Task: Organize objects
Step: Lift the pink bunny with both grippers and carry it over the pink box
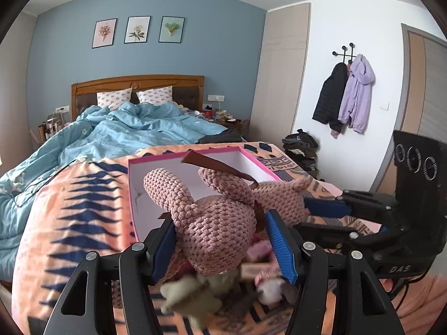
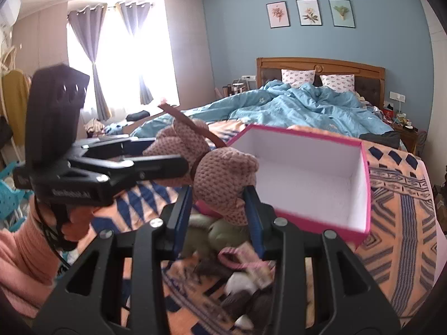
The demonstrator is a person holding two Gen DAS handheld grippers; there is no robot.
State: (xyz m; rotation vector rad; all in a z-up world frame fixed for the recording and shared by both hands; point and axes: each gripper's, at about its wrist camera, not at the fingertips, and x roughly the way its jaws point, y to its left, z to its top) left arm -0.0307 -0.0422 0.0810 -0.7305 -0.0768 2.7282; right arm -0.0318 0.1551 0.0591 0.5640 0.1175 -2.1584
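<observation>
On the bed's orange blanket point(image 1: 69, 209), both our grippers clamp the pink knitted bunny: the left gripper point(image 1: 223, 240) on its head, the right gripper point(image 2: 218, 203) on its body. We hold it just beside the open pink box point(image 2: 363, 195), above other small toys point(image 2: 223, 231).

Both hand-held grippers point(image 1: 220, 240) point(image 2: 218, 203) clamped, converging.

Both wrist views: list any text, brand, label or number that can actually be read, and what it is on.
"DAS": white letters on the black body of the right tool, seen from the left wrist view.
Raised lettering on the body of the left tool, in the right wrist view: too blurred to read.
Three framed prints on the blue wall: flower pictures, no legible words.
Nothing else readable.
</observation>
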